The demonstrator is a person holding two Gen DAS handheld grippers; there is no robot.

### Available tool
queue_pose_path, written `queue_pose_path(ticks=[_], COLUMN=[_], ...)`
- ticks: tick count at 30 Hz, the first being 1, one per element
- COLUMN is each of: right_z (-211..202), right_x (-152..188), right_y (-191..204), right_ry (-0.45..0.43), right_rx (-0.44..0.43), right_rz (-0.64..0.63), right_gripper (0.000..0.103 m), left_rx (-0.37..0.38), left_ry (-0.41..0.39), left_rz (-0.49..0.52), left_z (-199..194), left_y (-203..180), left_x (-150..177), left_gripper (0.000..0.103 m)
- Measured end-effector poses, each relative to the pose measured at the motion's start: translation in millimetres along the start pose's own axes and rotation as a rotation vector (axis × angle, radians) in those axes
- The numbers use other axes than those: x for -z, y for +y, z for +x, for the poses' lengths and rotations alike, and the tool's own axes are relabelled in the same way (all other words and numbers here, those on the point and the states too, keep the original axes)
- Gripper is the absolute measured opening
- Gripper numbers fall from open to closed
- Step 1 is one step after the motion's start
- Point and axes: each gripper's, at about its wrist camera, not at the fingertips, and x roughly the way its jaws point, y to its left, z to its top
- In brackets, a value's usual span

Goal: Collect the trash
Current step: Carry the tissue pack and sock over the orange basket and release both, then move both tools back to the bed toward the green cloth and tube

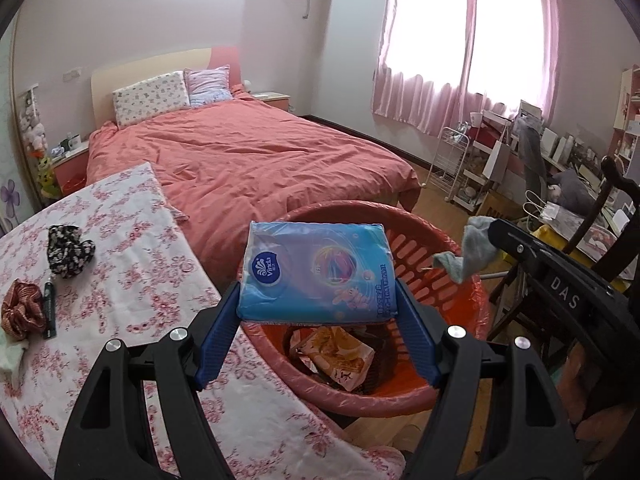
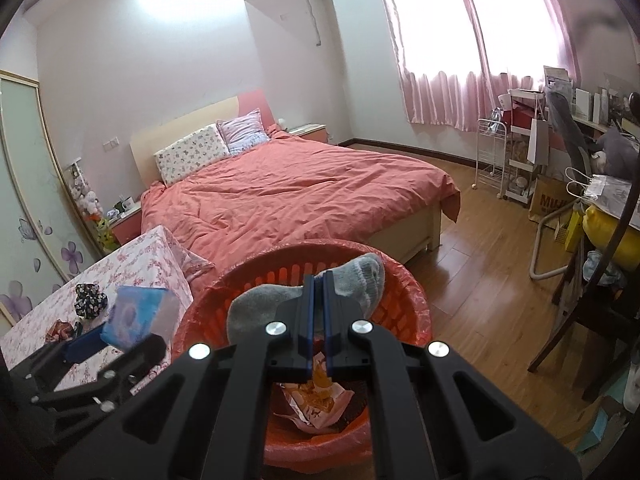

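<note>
My left gripper (image 1: 316, 300) is shut on a blue Vinda tissue pack (image 1: 316, 272) and holds it over the near rim of the red trash basket (image 1: 452, 256). My right gripper (image 2: 317, 280) is shut on a grey sock (image 2: 360, 276) and holds it above the same basket (image 2: 404, 312). The sock also shows in the left wrist view (image 1: 468, 256), hanging over the basket's right rim. The basket has a red liner and holds orange snack wrappers (image 1: 340, 356). The tissue pack and left gripper (image 2: 116, 332) show blurred at the left of the right wrist view.
A table with a floral cloth (image 1: 132, 280) stands left of the basket, with a black floral pouch (image 1: 68, 250), a striped scrunchie (image 1: 22, 310) and a dark tube (image 1: 49, 312). A bed (image 1: 248, 160) lies behind. A wooden chair (image 2: 580, 320) and cluttered shelves (image 2: 520, 160) stand to the right.
</note>
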Motion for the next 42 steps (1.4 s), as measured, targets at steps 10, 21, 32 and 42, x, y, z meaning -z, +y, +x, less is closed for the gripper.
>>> queue_pose_path(ticks=[10, 21, 32, 42], right_z=[7.8, 25.0, 23.2, 18.7], right_x=[-3.9, -8.6, -6.0, -4.1], right_y=[-0.3, -6.6, -15.6, 9.3], right_ry=[-0.002, 0.027, 0.036, 0.049], right_rx=[-0.020, -0.061, -0.032, -0.048], right_rz=[0.012, 0.039, 0.048, 0.002], right_gripper=[0.005, 0.011, 0.035, 0.036], left_rx=[0.022, 0.038, -0.070, -0.273], left_ry=[0.011, 0.045, 0.056, 0.032], left_rz=[0.000, 0.006, -0.015, -0.110], left_z=[10.2, 23.5, 14.0, -27.1], left_y=[-3.6, -9.2, 24.6, 105.2], left_x=[0.7, 0.5, 5.0, 14.5], left_gripper=[0.073, 0.075, 0.082, 0.082])
